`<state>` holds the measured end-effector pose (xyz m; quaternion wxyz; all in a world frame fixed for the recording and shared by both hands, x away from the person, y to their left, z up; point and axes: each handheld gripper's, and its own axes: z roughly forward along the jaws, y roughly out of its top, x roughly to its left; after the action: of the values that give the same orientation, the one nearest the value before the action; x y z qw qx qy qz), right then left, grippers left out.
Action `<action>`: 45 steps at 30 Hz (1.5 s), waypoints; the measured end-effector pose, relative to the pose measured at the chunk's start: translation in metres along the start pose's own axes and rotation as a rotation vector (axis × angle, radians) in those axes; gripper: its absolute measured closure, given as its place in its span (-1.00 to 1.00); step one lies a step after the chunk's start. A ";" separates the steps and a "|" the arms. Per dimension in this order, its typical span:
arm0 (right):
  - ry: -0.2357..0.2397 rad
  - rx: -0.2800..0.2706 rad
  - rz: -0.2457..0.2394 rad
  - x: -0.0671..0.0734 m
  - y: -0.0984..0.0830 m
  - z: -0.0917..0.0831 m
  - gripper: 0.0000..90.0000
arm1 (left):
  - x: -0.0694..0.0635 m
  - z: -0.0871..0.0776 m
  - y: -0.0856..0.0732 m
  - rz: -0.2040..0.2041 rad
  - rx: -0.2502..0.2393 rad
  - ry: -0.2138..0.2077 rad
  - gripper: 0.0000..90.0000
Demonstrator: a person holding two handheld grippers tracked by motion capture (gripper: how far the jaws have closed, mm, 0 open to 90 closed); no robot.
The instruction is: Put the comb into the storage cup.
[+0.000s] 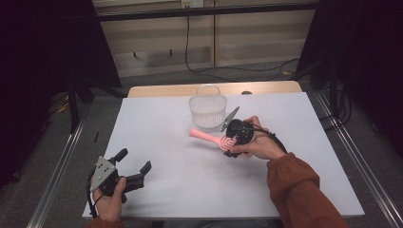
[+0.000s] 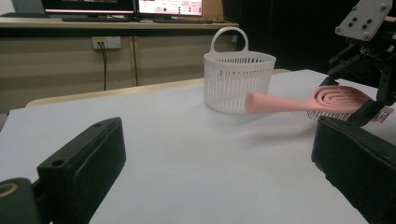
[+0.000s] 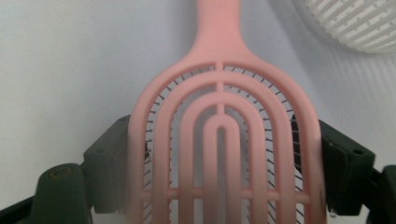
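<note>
A pink vented hairbrush (image 1: 204, 136) hangs a little above the white table (image 1: 190, 190), bristles down, its handle pointing left and slightly away. My right gripper (image 1: 229, 142) is shut on the brush's wide head. In the right gripper view the pads press both sides of the hairbrush (image 3: 219, 140) head, the right gripper (image 3: 226, 168) holding it level. A white slotted basket (image 1: 208, 111) with a loop handle stands just beyond the brush. My left gripper (image 1: 134, 159) rests open near the front left of the table, nothing between its jaws. From the left gripper (image 2: 219, 186) the hairbrush (image 2: 289, 103) shows in front of the basket (image 2: 238, 79).
The table's wooden far edge (image 1: 214, 89) lies just behind the basket. A cable (image 1: 228, 71) runs across the floor beyond the table. Metal rails (image 1: 62, 161) flank the table on both sides. A corner of the basket (image 3: 355, 23) shows at the top right of the right gripper view.
</note>
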<state>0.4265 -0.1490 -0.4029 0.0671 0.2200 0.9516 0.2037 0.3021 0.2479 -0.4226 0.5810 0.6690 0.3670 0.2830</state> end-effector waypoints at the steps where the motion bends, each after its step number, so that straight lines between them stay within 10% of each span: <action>1: -0.003 -0.002 0.002 0.000 0.000 -0.001 -0.57 | 0.000 0.000 0.000 0.001 0.000 0.001 -0.93; 45: -0.034 -0.196 0.084 0.014 -0.036 -0.051 -0.57 | -0.002 -0.003 0.003 0.010 0.022 -0.026 -0.94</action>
<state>0.3886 -0.1900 -0.3722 0.0959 0.2555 0.9158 0.2948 0.2988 0.2484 -0.4187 0.5771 0.6807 0.3593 0.2731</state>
